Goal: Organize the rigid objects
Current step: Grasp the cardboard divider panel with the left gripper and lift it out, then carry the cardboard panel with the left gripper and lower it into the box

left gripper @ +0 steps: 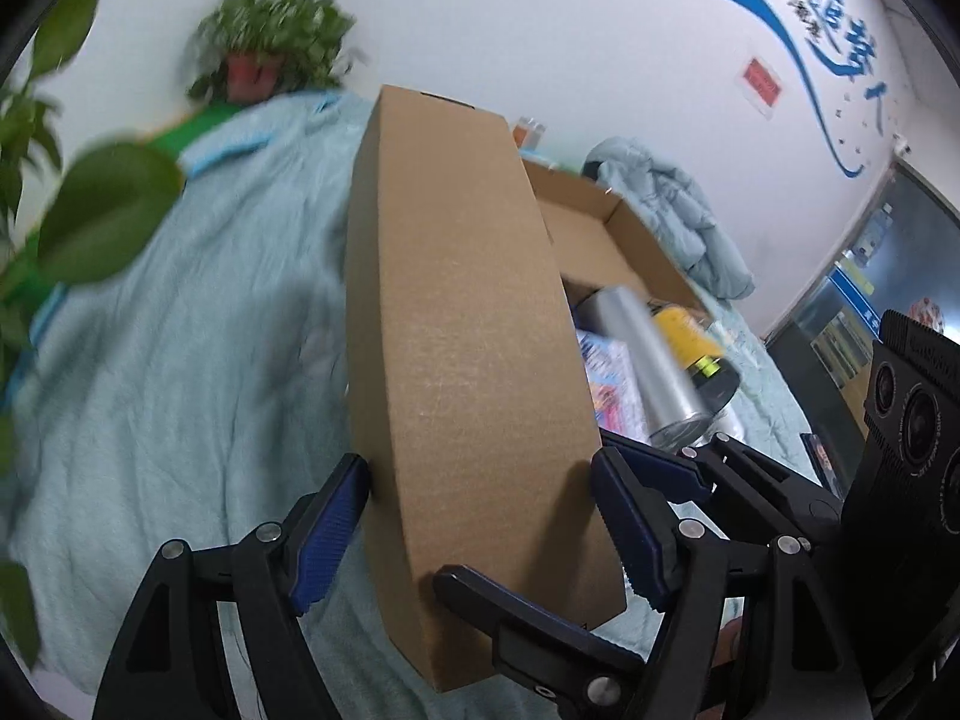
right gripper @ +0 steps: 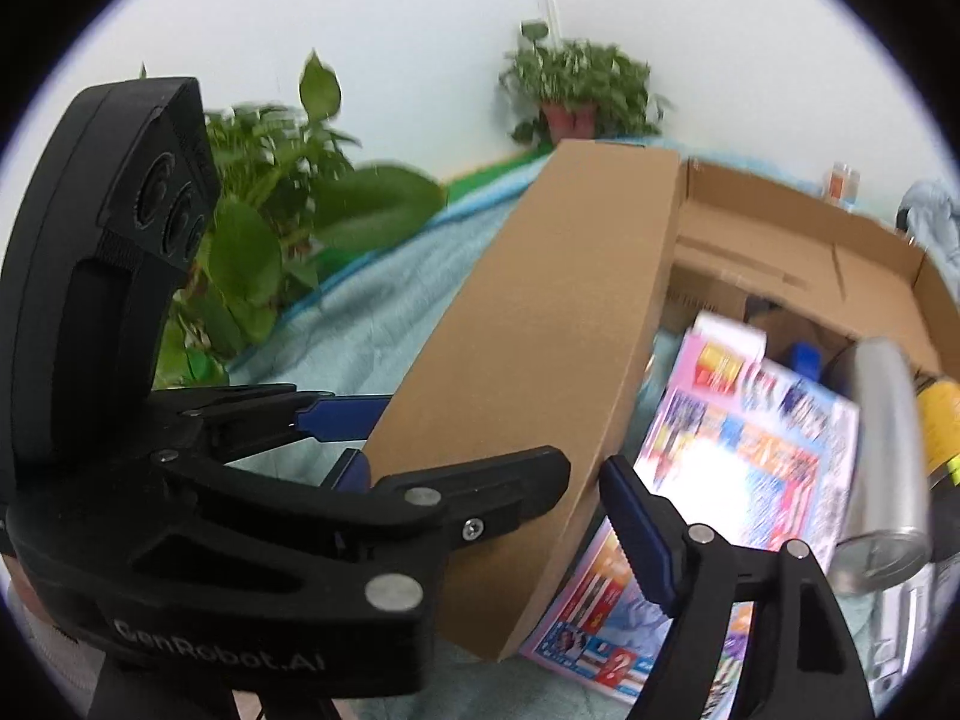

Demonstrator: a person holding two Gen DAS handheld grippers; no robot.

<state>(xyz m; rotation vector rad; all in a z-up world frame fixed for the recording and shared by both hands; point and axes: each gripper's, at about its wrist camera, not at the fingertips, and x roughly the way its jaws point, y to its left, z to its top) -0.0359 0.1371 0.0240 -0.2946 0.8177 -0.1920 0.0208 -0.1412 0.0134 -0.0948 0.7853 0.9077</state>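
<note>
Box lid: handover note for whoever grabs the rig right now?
Left gripper: shut on the near end of the lid, a pad on each side.
Right gripper: straddles the same end; can't tell if its pads press.
Box: open on the blanket, lid standing up on edge.
Done: silver can, yellow can and colourful booklet lie in the box.
Left: probably fold the lid down over them.
</note>
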